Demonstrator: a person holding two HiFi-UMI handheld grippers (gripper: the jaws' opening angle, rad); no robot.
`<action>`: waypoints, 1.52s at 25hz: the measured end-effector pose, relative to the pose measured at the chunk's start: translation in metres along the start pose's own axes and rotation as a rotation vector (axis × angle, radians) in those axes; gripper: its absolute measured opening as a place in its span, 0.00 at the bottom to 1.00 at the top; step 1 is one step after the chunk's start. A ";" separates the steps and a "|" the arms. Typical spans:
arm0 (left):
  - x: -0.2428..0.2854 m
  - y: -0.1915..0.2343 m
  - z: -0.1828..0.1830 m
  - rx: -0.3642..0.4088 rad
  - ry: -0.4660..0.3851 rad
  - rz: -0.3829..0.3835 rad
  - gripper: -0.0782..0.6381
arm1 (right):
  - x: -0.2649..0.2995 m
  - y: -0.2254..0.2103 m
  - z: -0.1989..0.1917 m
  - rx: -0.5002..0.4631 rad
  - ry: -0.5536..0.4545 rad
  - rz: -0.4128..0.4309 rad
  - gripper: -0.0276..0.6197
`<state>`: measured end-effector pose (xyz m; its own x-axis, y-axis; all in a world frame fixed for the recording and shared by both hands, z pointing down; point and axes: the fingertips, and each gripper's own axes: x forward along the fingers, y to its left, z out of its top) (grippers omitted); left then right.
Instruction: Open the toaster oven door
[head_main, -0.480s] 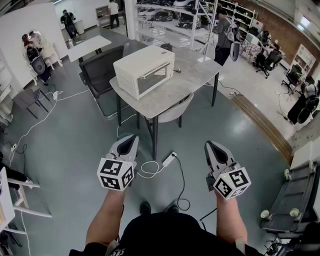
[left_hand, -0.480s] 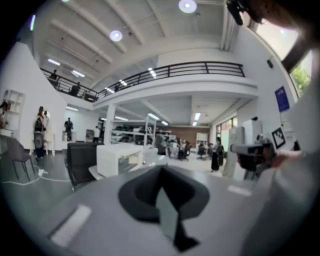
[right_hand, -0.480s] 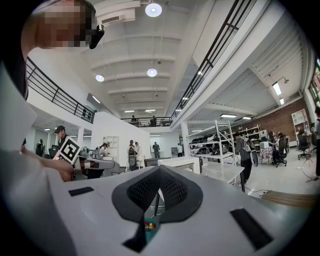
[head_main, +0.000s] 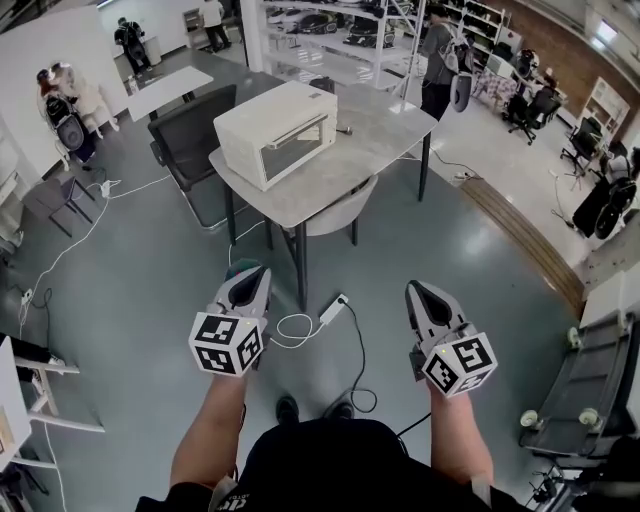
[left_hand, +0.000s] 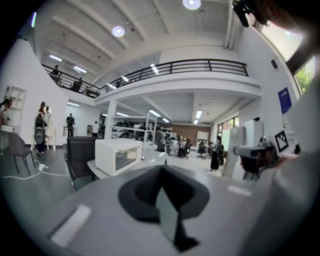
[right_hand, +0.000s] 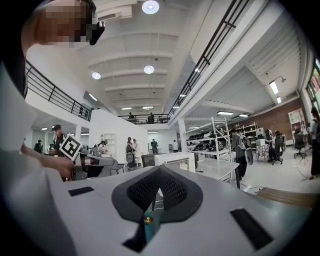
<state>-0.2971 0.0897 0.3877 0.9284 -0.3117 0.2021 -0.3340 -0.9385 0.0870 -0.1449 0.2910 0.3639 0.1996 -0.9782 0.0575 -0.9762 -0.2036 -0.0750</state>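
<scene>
**Left gripper** (head_main: 250, 274): I hold it low in front of my body on my bare left forearm (head_main: 212, 430), pointing forward towards the table. The jaws are pressed together with nothing between them.

**Right gripper** (head_main: 417, 291): level with the left and well apart from it, on my right forearm (head_main: 457, 440), pointing the same way. The jaws are pressed together and empty.

**Toaster oven** (head_main: 272, 130): white, standing on the grey table (head_main: 350, 165) ahead of me, well apart from both grippers. Its glass door (head_main: 292, 147) is closed, with a bar handle along its upper edge. The door faces the table's near right edge.

**Change from half a second ago**: table and oven sit a little further up and left in the head view. Both grippers have risen slightly. Their jaws are as they were.

**Edges and room**:
- The oven stands close to the table's left edge, and bare tabletop lies in front of its door.
- The table's near corner points towards me.
- A grey chair (head_main: 335, 215) is tucked under the near edge.
- A black chair (head_main: 190, 130) stands at the left side.
- Open floor (head_main: 140, 270) lies between me and the table.
- A white power strip (head_main: 336, 311) with its cable lies on the floor between the grippers, near a table leg.
- A wooden strip (head_main: 520, 240) runs along the floor on the right.
- A cart (head_main: 585, 395) stands at the far right.
</scene>
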 end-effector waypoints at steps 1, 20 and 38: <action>0.001 -0.005 -0.001 -0.001 0.004 0.000 0.12 | -0.003 0.000 -0.001 -0.019 0.009 0.004 0.03; 0.040 -0.047 -0.008 -0.018 0.009 -0.020 0.12 | -0.025 -0.043 -0.021 0.067 0.051 0.049 0.03; 0.203 0.070 0.013 -0.056 0.030 -0.050 0.12 | 0.158 -0.116 -0.033 0.132 0.139 0.049 0.03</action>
<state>-0.1301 -0.0411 0.4218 0.9393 -0.2588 0.2253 -0.2962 -0.9430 0.1517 -0.0030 0.1612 0.4142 0.1296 -0.9739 0.1865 -0.9629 -0.1685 -0.2108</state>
